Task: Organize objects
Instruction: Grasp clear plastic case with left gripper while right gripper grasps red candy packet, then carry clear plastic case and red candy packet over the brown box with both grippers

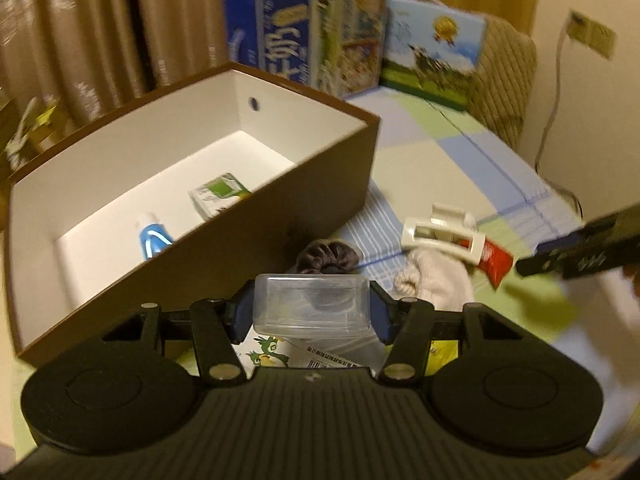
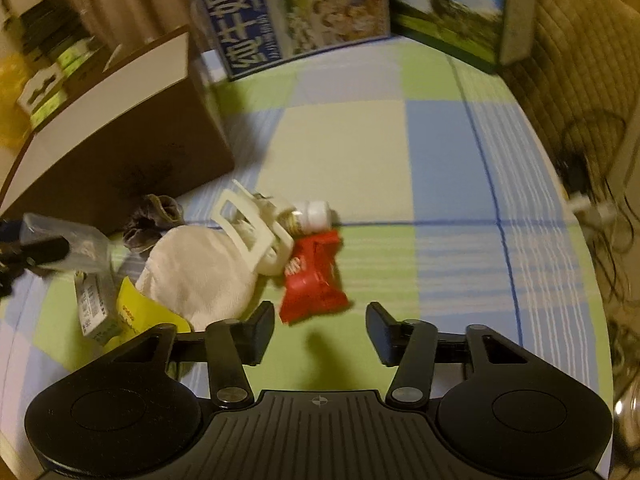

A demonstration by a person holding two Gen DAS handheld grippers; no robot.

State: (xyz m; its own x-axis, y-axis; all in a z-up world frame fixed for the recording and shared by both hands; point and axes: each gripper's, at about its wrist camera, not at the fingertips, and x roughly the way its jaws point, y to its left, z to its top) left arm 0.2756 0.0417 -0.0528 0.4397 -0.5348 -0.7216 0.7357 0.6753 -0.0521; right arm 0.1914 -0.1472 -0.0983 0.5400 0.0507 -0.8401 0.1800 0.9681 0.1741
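My left gripper (image 1: 311, 312) is shut on a clear plastic box (image 1: 311, 304), held above the checked cloth just in front of the brown storage box (image 1: 320, 184). That brown box holds a blue-and-white tube (image 1: 151, 236) and a green-and-white carton (image 1: 219, 196). In the right wrist view the clear plastic box (image 2: 68, 248) shows at the left edge. My right gripper (image 2: 320, 334) hangs open over the cloth, close in front of a red packet (image 2: 312, 280). Beside the packet lie a white hair claw clip (image 2: 252, 232), a white sock (image 2: 200, 276), a dark scrunchie (image 2: 154, 216) and a small bottle (image 2: 312, 216).
Two printed cartons (image 2: 304, 8) stand along the far edge of the cloth (image 2: 360, 152). A yellow packet (image 2: 148, 312) and a barcoded carton (image 2: 94, 308) lie left of my right gripper. A quilted cushion (image 2: 576, 40) and cables (image 2: 592, 184) are at the right. Curtains (image 1: 100, 20) hang behind.
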